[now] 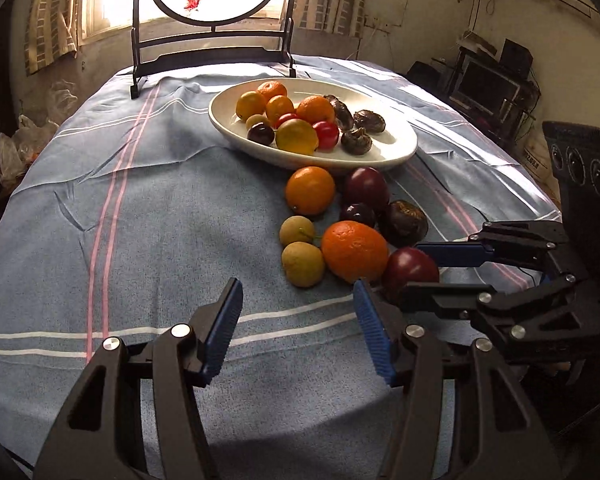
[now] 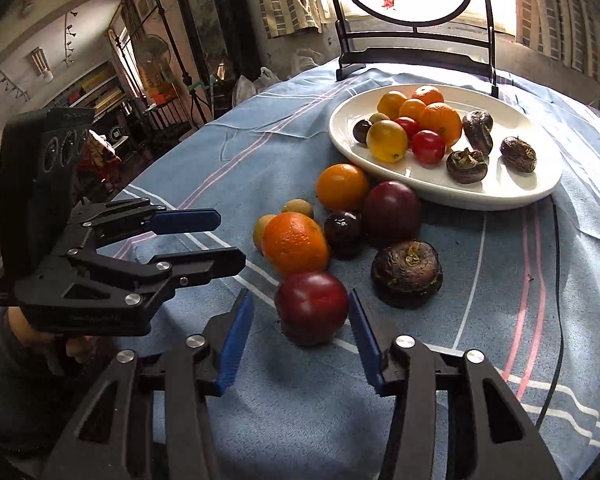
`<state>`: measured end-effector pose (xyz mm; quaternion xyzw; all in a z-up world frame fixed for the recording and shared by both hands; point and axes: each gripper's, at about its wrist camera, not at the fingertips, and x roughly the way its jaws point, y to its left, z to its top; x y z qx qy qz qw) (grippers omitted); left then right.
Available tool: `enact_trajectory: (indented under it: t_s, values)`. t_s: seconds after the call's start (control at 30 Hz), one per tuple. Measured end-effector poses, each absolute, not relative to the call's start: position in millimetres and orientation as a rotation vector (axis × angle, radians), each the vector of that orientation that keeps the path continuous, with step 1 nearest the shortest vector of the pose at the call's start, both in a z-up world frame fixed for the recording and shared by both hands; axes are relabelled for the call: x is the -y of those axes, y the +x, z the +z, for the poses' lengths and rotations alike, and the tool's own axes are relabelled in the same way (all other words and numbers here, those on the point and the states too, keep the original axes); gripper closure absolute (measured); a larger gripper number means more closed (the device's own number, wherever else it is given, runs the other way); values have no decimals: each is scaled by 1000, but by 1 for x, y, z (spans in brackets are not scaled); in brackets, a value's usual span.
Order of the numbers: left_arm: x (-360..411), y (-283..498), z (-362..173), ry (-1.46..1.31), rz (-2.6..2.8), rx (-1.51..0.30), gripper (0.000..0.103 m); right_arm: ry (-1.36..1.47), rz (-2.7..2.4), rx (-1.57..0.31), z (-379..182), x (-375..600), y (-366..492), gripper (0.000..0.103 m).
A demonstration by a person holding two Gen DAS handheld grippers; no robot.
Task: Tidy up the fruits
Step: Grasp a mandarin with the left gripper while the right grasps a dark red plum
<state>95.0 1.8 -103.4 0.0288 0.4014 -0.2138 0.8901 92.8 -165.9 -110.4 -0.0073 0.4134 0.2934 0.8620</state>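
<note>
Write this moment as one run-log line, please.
task: organize fruits | right gripper: open around dark red plum, not pressing | left gripper: open, empty | plate: part-filled

Black linkage grippers (image 1: 298, 330), silver rivets, ribbed blue jaw pads.

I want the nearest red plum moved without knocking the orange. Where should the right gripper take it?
Grip the plum across its widest middle, coming in low from the near side, where the right gripper already straddles it. It is round, so any higher may slip; the orange touches its far side.
</note>
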Motion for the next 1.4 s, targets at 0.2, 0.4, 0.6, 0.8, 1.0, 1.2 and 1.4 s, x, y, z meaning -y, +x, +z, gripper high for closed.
enact_trajectory:
  t_s: [0.2, 0.4, 0.6, 0.8, 1.0, 1.2, 1.4]
  values:
    - [31, 85, -95, 199, -464, -773, 47, 65, 571, -789, -101, 214, 90, 66]
    - [56, 95, -105, 275, -500, -778, 47, 155, 519, -797, -102, 256, 99, 66]
    - [64, 90, -106, 349, -500, -740, 56, 151, 532, -783, -101, 255, 99, 66]
    - [62, 86, -102, 339, -510, -727, 66, 167, 531, -776, -101, 256, 98, 66]
    - [69, 92, -108, 387, -520, -758, 31, 177, 526, -777, -102, 257, 97, 66]
    - [64, 93, -106, 382, -508, -759, 59, 194, 530, -776, -102, 261, 96, 66]
    - [69, 80, -113, 521, -460, -716, 58, 202, 534, -779, -102, 262, 98, 66]
